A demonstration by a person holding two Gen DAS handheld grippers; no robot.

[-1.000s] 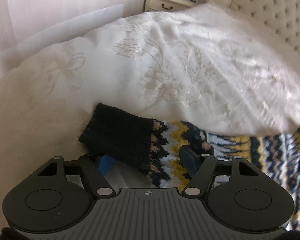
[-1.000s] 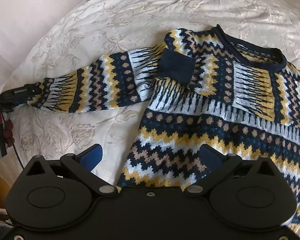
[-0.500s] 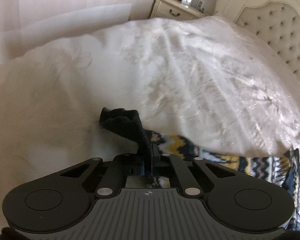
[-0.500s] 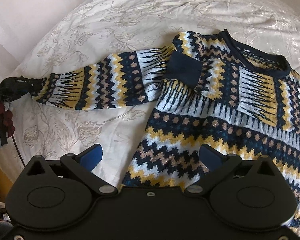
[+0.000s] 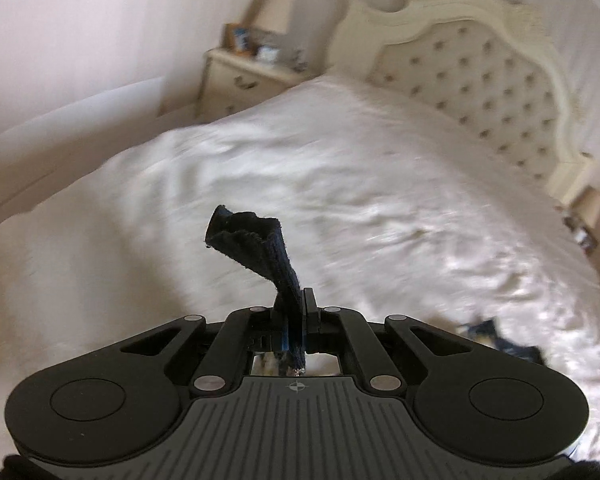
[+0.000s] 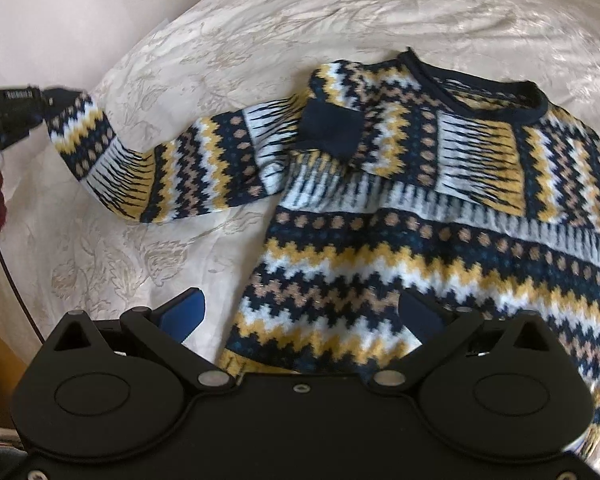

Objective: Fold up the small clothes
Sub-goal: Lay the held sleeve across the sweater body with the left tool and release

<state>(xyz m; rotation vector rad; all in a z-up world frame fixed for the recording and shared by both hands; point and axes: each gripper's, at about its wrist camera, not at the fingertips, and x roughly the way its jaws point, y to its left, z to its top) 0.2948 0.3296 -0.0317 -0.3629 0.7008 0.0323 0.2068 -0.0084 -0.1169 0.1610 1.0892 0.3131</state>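
At the far left of the bed (image 6: pixel 260 20), the dark cuff (image 5: pixel 256 240) of the sweater (image 6: pixel 420 220) is pinched in the closed fingers of the left gripper (image 5: pixel 296 320) and held clear of the cover; the sleeve (image 6: pixel 172 168) is stretched with its long axis running rightward to the body lying flat. The right gripper (image 6: pixel 300 316) is held with fingers apart and empty just over the hem, so it is judged the nearer hand to the body, toward which the sleeve would be carried.

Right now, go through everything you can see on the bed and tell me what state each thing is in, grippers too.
Sweater: spread flat on the bedspread, one sleeve folded across the chest.
Other sleeve: stretched out sideways, its end lifted off the bed.
Dark cuff: pinched, sticking up past the fingers.
Left gripper: shut on the cuff.
Right gripper: open, empty, over the sweater's hem.
Bedspread: wrinkled.
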